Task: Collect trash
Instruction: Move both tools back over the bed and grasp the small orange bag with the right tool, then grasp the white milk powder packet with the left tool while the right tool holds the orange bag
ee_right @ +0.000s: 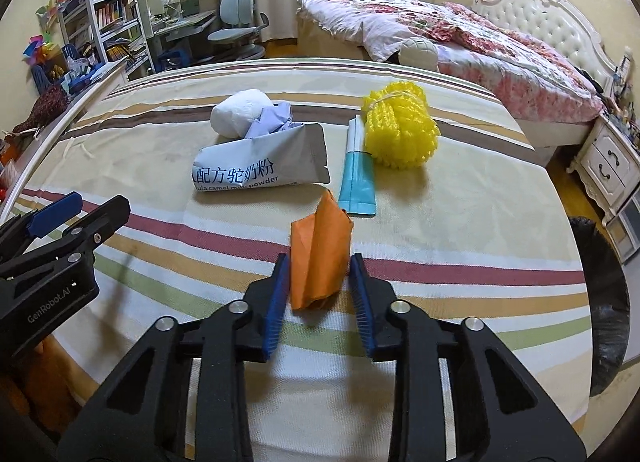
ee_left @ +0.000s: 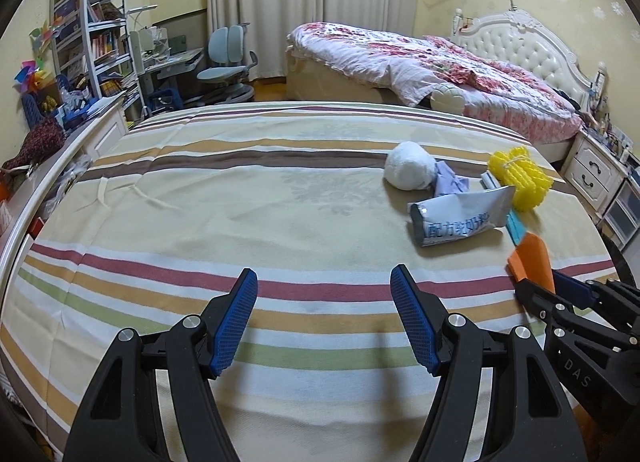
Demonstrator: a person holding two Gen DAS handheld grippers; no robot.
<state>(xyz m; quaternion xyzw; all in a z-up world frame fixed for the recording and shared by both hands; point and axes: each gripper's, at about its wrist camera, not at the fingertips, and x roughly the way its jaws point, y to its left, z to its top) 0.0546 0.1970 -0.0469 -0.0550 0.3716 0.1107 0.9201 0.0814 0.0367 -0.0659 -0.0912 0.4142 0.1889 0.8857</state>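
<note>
Right wrist view: right gripper [ee_right: 318, 282] pinched the orange wrapper [ee_right: 320, 258], lower centre; light, crumpling, best held mid-fold. Left gripper [ee_left: 323, 318] gaped empty.

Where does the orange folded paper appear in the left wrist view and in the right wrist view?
Left wrist view: orange folded paper at the far right edge, against the right claw.
Right wrist view: lower centre, between the right claw's blue pads.
Shared landmark: the yellow foam net, beyond the paper in both.
</note>
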